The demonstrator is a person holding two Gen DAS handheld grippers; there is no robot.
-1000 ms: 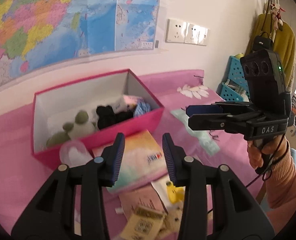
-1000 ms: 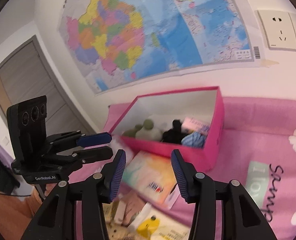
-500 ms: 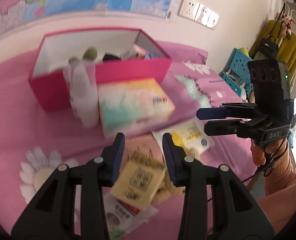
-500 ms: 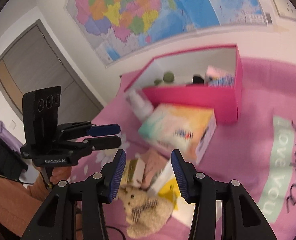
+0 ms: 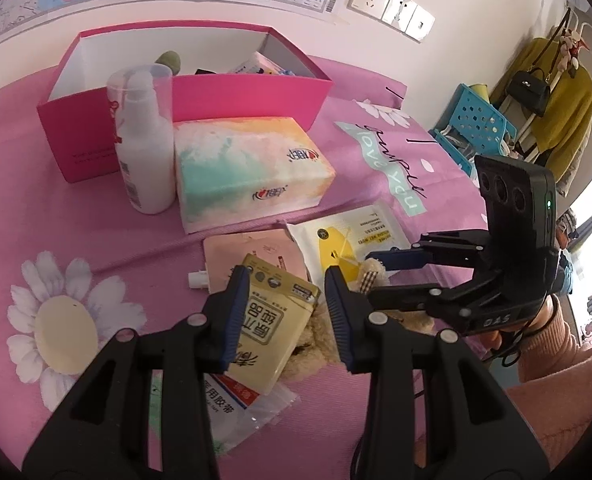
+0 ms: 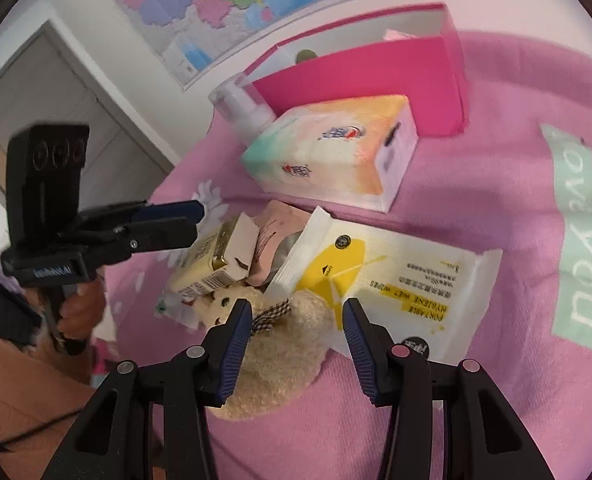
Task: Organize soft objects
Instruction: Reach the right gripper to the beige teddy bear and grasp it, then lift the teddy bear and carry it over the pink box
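A beige teddy bear (image 6: pixel 284 354) with a checked bow lies on the pink cloth, partly under a yellow carton (image 5: pixel 274 320). My right gripper (image 6: pixel 296 334) is open and low over the bear. The bear's body shows between its fingers, and the pads do not press on it. My left gripper (image 5: pixel 286 312) hangs open just above the carton; in the right wrist view the left gripper (image 6: pixel 196 222) holds nothing. The pink box (image 5: pixel 248 96) behind holds a green soft toy (image 5: pixel 170 58) and other soft items, mostly hidden by its wall.
A tissue pack (image 5: pixel 248 168) and a white bottle (image 5: pixel 144 152) stand in front of the box. A wet-wipes pack (image 5: pixel 352 236) and a pink sachet (image 5: pixel 248 252) lie by the bear. A blue crate (image 5: pixel 476 128) and a coat rack (image 5: pixel 556 92) are off to the right.
Both grippers have come down from box height toward the pile of packets and the bear and now tilt further downward. Jaw gaps look the same.
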